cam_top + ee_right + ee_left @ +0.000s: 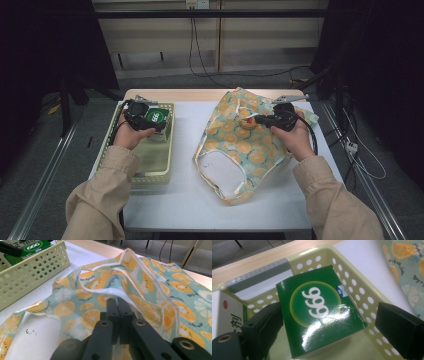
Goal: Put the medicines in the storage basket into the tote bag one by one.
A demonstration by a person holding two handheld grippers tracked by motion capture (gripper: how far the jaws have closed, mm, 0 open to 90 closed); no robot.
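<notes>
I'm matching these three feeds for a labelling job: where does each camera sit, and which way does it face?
High view: above the person's side, looking forward and down on the white table; both beige sleeves, hands and grippers show.
Left gripper view: rides the left gripper, looking down at the glossy green cardboard box in the pale yellow perforated plastic basket; its black fingers stand apart.
Right gripper view: rides the right gripper, facing the orange-print fabric bag, fingers shut on its fabric.
Shared: all three show box, basket and bag.

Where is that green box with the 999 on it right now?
The green box lies in the pale yellow basket at the table's left side, between the open jaws of the left tongs, beside a white box.
</notes>
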